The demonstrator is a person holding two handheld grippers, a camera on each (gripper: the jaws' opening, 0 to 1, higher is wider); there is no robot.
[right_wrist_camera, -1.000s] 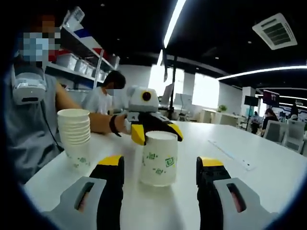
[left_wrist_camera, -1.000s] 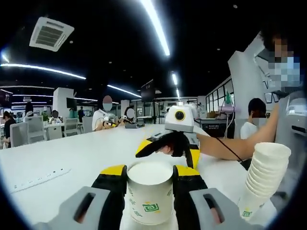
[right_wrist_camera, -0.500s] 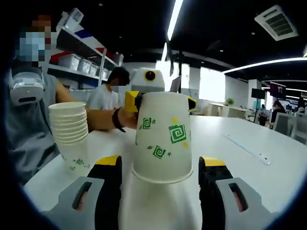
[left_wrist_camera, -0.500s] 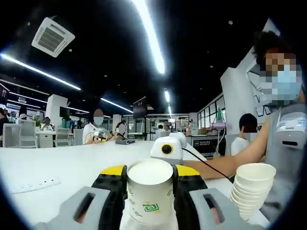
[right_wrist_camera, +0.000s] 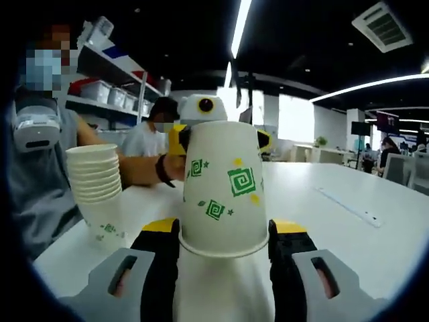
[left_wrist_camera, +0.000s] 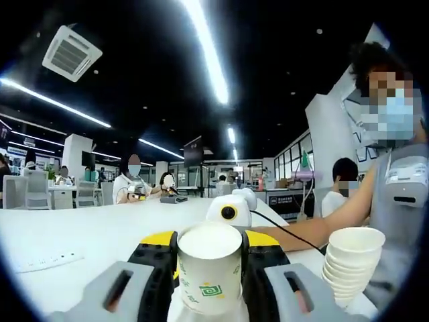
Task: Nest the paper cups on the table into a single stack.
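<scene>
A white paper cup (left_wrist_camera: 210, 268) with green square-spiral prints sits between the jaws of my left gripper (left_wrist_camera: 210, 243), which is shut on it. In the right gripper view the same cup (right_wrist_camera: 224, 188) is lifted off the table with its wide rim toward me. My right gripper (right_wrist_camera: 224, 231) has its jaws pressed against that rim on both sides. The left gripper (right_wrist_camera: 221, 137) shows behind the cup, holding its narrow end. The right gripper (left_wrist_camera: 228, 211) peeks over the cup in the left gripper view. A stack of several nested cups (left_wrist_camera: 348, 268) (right_wrist_camera: 97, 191) stands on the white table (left_wrist_camera: 80, 231).
A person in a grey shirt (left_wrist_camera: 399, 201) (right_wrist_camera: 33, 168) stands close behind the stack, arms reaching to both grippers. A white power strip (left_wrist_camera: 47, 260) (right_wrist_camera: 345, 204) lies on the table. Other people sit at far desks (left_wrist_camera: 131, 184).
The left gripper lifted the cup from the table toward the right gripper. The right jaws, wide apart a second ago, have narrowed onto the cup's rim.
</scene>
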